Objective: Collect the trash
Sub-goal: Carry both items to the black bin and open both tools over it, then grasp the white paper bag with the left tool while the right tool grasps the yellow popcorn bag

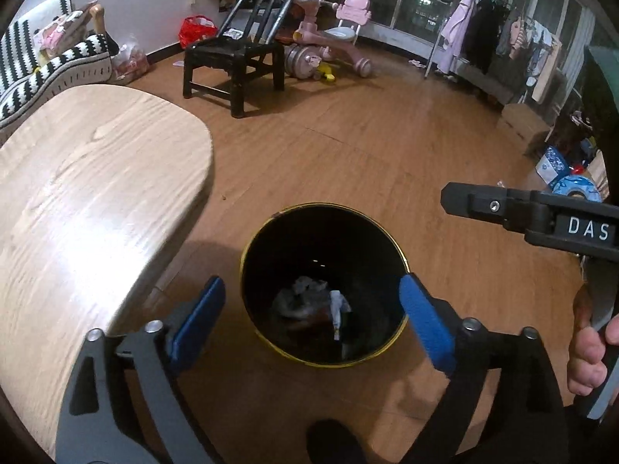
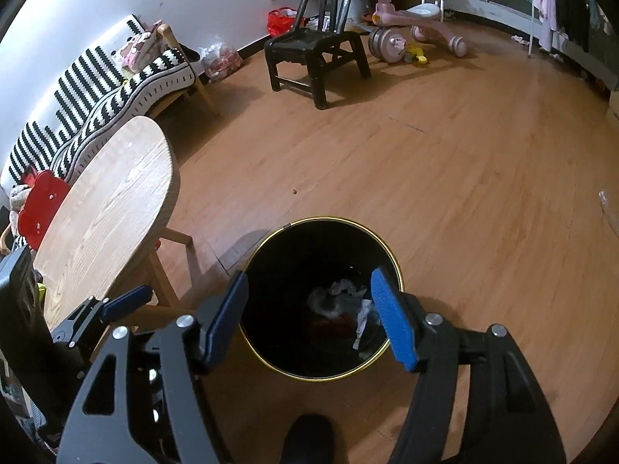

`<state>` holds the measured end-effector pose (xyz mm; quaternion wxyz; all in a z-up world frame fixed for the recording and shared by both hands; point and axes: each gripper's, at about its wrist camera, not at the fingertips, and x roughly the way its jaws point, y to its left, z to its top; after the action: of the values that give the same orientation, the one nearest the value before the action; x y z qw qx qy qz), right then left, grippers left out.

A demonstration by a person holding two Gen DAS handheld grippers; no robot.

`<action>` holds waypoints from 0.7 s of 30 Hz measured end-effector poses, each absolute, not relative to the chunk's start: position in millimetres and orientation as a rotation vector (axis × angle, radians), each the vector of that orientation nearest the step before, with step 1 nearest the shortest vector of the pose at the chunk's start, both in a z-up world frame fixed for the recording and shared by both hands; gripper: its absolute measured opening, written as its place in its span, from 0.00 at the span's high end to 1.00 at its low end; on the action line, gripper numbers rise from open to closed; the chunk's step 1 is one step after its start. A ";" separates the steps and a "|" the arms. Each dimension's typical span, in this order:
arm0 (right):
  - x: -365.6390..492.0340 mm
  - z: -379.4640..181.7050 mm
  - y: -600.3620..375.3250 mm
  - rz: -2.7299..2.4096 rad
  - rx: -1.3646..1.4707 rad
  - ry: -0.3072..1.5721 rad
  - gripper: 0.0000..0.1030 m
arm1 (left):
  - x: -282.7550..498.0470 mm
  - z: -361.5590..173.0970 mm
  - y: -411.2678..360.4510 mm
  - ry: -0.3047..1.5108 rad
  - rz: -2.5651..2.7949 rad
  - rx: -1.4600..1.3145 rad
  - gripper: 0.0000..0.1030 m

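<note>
A black trash bin with a gold rim point(image 1: 247, 247) point(image 2: 394, 263) stands on the wooden floor below both grippers. Crumpled white and grey trash point(image 1: 309, 297) point(image 2: 340, 297) lies at its bottom. My left gripper point(image 1: 311, 309) hangs over the bin's mouth, its blue pads wide apart with nothing between them. My right gripper point(image 2: 309, 309) is also above the bin, open and empty. In the left wrist view the right gripper's black body shows at the right edge, held by a person's hand point(image 1: 588, 363).
A light wooden table point(image 1: 89, 193) point(image 2: 112, 201) stands left of the bin. Farther back are a black chair point(image 1: 236, 58) point(image 2: 317, 46), a striped sofa point(image 2: 96, 89), a pink tricycle point(image 1: 332, 38) and a clothes rack point(image 1: 483, 31). A dark shoe point(image 2: 309, 440) is near the bin.
</note>
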<state>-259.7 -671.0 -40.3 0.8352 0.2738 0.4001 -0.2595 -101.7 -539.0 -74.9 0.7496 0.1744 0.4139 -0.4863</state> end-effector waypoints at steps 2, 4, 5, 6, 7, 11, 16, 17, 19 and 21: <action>-254.7 -33.4 -666.7 -0.539 0.569 0.834 0.32 | -99.6 -69.7 -530.7 0.904 -1.056 0.375 0.10; -246.6 -23.0 -655.6 -0.522 0.544 0.820 0.31 | -94.7 -61.5 -517.6 0.899 -1.044 0.366 0.09; -241.3 -17.4 -648.3 -0.513 0.527 0.813 0.29 | -91.2 -55.5 -508.2 0.890 -1.032 0.364 0.09; -235.0 -11.2 -639.4 -0.501 0.508 0.806 0.27 | -88.5 -51.5 -500.6 0.882 -1.024 0.363 0.09; -230.2 -6.5 -632.3 -0.488 0.495 0.801 0.26 | -85.0 -43.7 -486.7 0.868 -1.009 0.359 0.09; -203.3 15.0 -591.4 -0.411 0.446 0.775 0.25 | -65.8 -16.1 -429.0 0.822 -0.939 0.325 0.08; -157.0 33.8 -530.7 -0.298 0.399 0.764 0.25 | -37.2 16.2 -338.9 0.790 -0.821 0.246 0.08; -145.0 37.0 -515.5 -0.270 0.390 0.764 0.25 | -32.4 21.2 -321.9 0.786 -0.800 0.231 0.08; -123.3 42.9 -486.7 -0.217 0.373 0.767 0.25 | -23.3 31.1 -280.3 0.767 -0.736 0.207 0.07; -100.6 49.5 -453.0 -0.159 0.346 0.768 0.25 | -15.1 39.3 -238.5 0.749 -0.672 0.192 0.07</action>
<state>-100.6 -453.0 49.5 0.9095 0.1677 0.3726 -0.0769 -15.1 -238.5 39.3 0.8716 0.0917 0.3585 -0.3217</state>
